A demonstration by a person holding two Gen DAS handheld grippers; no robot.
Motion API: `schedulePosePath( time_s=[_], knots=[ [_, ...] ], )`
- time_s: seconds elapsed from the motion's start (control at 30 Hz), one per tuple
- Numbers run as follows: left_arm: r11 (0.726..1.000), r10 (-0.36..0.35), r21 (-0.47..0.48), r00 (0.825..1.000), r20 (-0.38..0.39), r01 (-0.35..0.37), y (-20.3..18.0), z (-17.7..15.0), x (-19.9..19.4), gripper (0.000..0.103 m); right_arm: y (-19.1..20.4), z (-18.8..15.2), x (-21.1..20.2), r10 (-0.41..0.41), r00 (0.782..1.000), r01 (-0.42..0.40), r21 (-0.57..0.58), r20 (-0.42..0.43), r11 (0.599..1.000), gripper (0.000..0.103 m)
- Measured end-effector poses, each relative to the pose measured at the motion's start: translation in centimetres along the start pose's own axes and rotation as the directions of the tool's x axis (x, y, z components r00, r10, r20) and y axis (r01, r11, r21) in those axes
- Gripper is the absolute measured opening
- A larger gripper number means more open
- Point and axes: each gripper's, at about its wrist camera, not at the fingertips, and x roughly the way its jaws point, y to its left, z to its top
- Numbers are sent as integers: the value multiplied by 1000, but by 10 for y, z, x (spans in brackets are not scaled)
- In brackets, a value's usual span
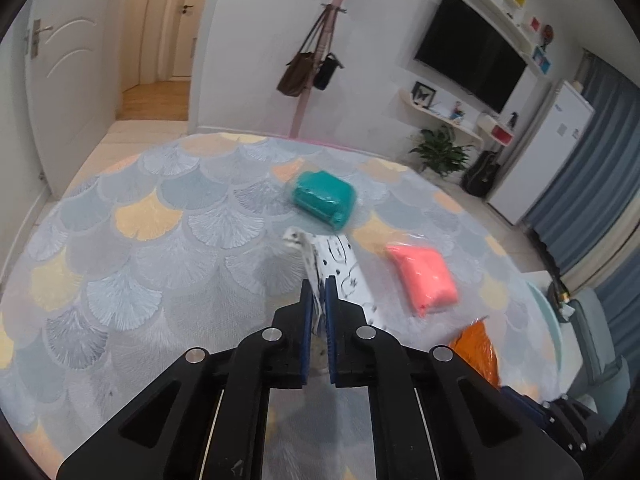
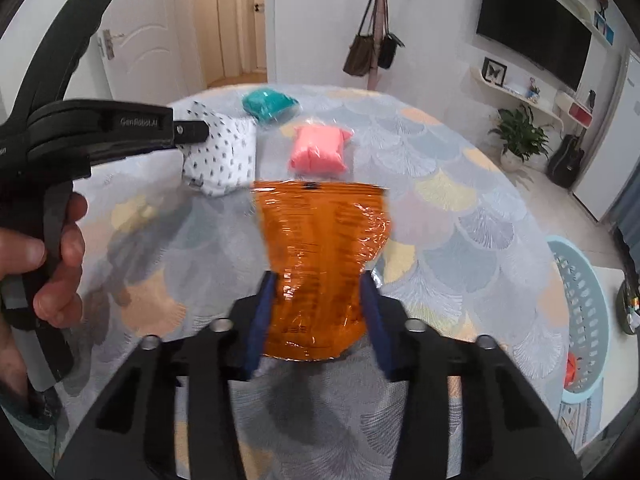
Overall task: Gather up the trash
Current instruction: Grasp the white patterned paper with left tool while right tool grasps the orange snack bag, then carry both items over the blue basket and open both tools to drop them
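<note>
My left gripper is shut on the edge of a white black-spotted wrapper, which is lifted a little off the tablecloth. The right wrist view shows the same left gripper, in a person's hand, pinching that spotted wrapper. My right gripper is shut on a crinkled orange plastic bag, which is squeezed narrow between the blue pads. A teal packet and a pink packet lie on the table beyond; the orange bag shows at lower right.
The round table has a fan-patterned cloth. A light blue slotted basket stands on the floor to its right with something orange inside. A coat stand with bags, a plant and a wall television stand behind.
</note>
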Motion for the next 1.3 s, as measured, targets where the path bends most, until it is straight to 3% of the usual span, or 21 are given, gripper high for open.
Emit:
schedulePosePath(
  time_s=[0.1, 0.17, 0.47, 0.7, 0.93, 1.3],
  knots=[
    [999, -33, 15, 999, 8, 33, -7, -3, -11, 4, -2, 1, -4, 7, 1000, -7, 14, 18, 1000, 28],
    [998, -56, 22, 998, 11, 56, -10, -4, -16, 4, -6, 0, -12, 30, 998, -32, 38, 60, 999, 9],
    [985, -161, 71, 986, 31, 159, -37, -7, -37, 4, -33, -4, -44, 13, 988, -33, 123, 154, 992, 9],
    [961, -247, 134, 969, 33, 240, -76, -5, -45, 4, -54, -3, -75, -72, 971, 44, 128, 228, 991, 9],
    [929, -304, 217, 953, -14, 300, -133, -9, -27, 4, -100, -14, -85, -157, 960, 110, 205, 232, 973, 9],
    [865, -371, 305, 917, -144, 398, -235, -19, 32, 4, -206, -39, -85, -276, 942, 189, 381, 189, 905, 9]
  ],
)
